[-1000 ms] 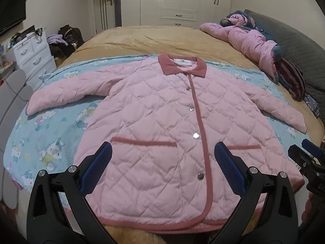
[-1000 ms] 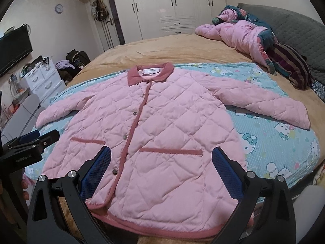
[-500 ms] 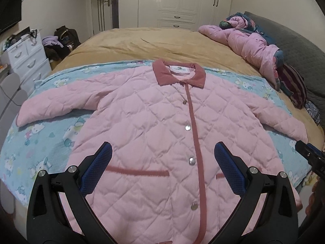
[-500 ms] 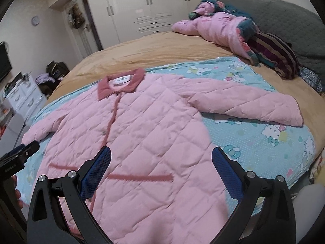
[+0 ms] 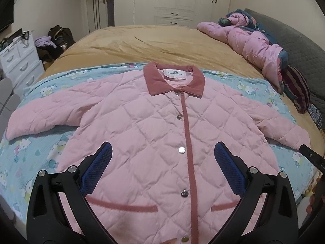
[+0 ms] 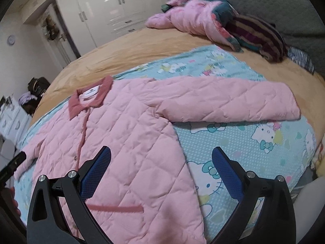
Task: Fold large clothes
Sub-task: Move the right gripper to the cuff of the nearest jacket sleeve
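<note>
A pink quilted jacket with a dusty-rose collar lies flat and buttoned on a blue cartoon-print sheet, both sleeves spread out. My left gripper hovers open over the jacket's lower front, nothing between its blue pads. In the right wrist view the same jacket fills the left side, its right sleeve stretched across the sheet. My right gripper is open above the jacket's right side edge. The other gripper's tip shows at the right edge and left edge.
The sheet lies on a tan bedspread. A crumpled pink coat and a striped cushion sit by the grey headboard. White drawers and bags stand left of the bed; wardrobes behind.
Both grippers have moved forward over the jacket; its hem has left view. The right gripper has swung rightward towards the right sleeve. Both stay open.
</note>
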